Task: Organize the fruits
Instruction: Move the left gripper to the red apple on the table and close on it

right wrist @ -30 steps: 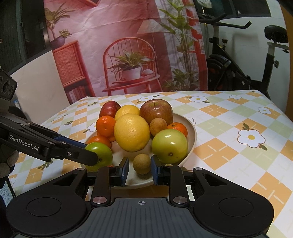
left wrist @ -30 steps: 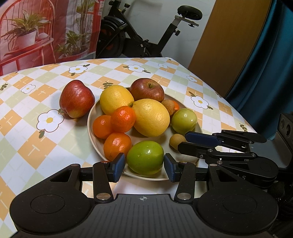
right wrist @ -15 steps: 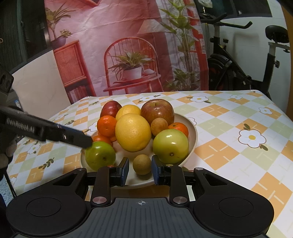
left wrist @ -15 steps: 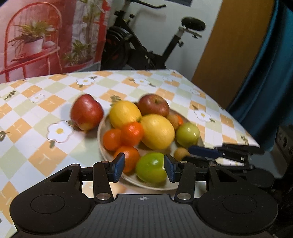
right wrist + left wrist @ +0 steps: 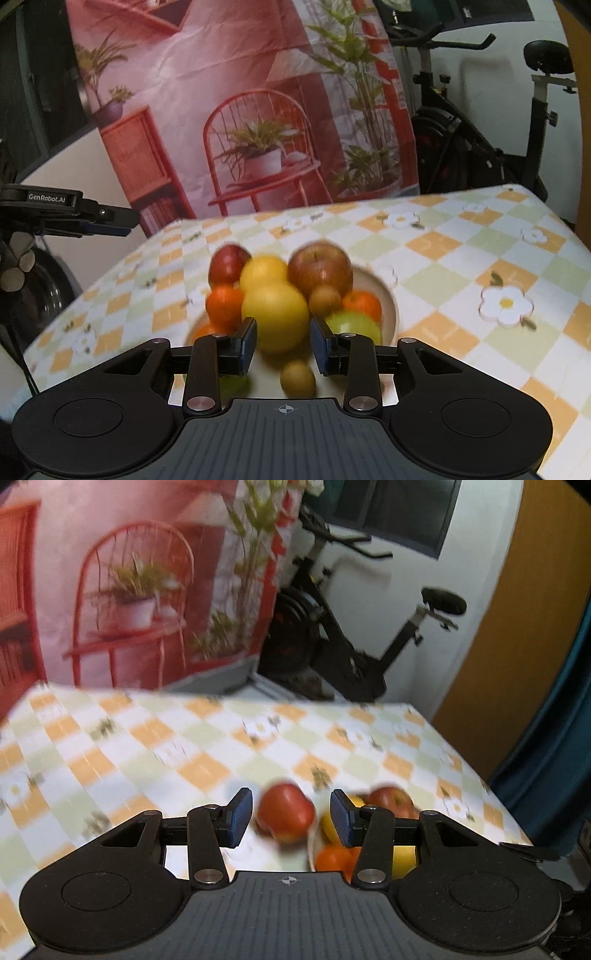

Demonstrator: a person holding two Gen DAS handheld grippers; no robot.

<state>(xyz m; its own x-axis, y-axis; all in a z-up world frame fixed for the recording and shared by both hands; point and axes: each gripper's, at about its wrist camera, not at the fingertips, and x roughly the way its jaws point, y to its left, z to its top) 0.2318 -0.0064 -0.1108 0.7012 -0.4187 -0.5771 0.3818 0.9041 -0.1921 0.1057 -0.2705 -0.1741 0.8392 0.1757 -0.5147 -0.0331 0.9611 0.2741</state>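
A cream plate [image 5: 386, 295] on the checked tablecloth holds a heap of fruit: a big yellow citrus [image 5: 275, 314], a red-brown apple [image 5: 319, 271], tangerines [image 5: 223, 306] and a green apple [image 5: 354, 325]. A small brown fruit [image 5: 297, 378] lies at the plate's near edge. My right gripper [image 5: 283, 343] hangs just above it. Its jaws are opening and the pads stand clear of the fruit. A red apple [image 5: 285, 814] rests on the cloth just left of the plate. My left gripper [image 5: 290, 805] is raised above it, open and empty. It also shows at far left, the left gripper [image 5: 131, 224].
The tablecloth [image 5: 192, 746] stretches bare behind and to the left of the plate, and to the plate's right [image 5: 480, 258]. An exercise bike [image 5: 354, 657] and a printed backdrop stand beyond the far table edge. A teal curtain [image 5: 554, 738] hangs at right.
My left gripper lifted up and back from the green apple on the plate, and its view now tilts higher. My right gripper rose a little and its jaws parted from the small brown fruit.
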